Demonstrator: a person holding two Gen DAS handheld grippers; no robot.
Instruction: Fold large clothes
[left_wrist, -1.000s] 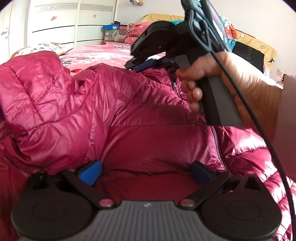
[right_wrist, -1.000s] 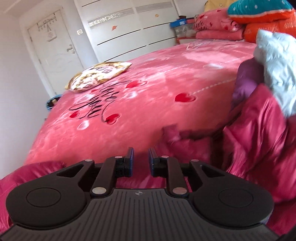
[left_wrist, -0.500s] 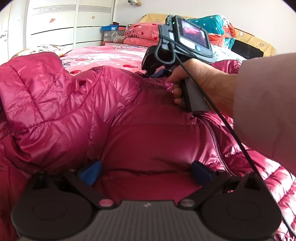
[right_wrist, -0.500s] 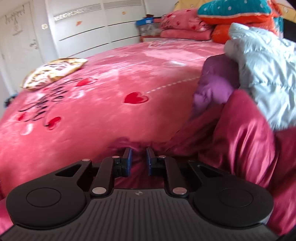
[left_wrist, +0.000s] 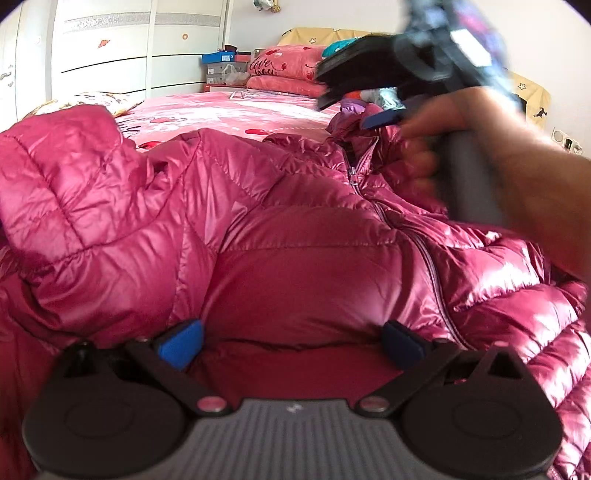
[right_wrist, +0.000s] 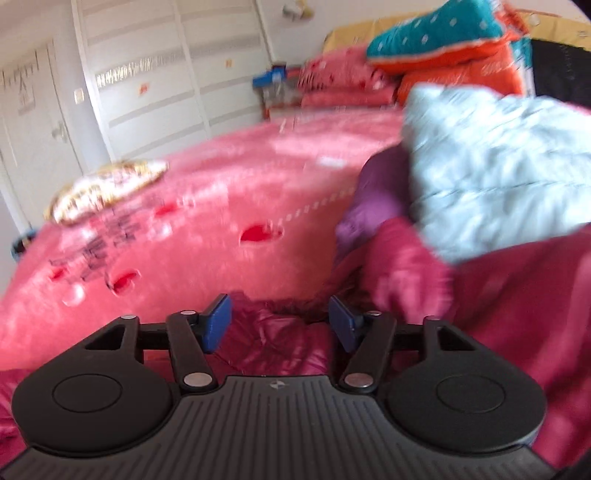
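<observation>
Opening right tool (right_wrist: 279, 325) — nothing gripped, above jacket (right_wrist: 280, 343)

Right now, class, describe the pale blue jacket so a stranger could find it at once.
Start at the pink heart-print bed. On its right side lies a heap of clothes. The pale blue jacket tops it: quilted and light, above a purple garment and the shiny magenta jacket.

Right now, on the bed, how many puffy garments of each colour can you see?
Shiny magenta quilted puffer jacket: 1
Pale blue quilted puffer garment: 1
Purple puffy garment: 1
Total: 3
</observation>
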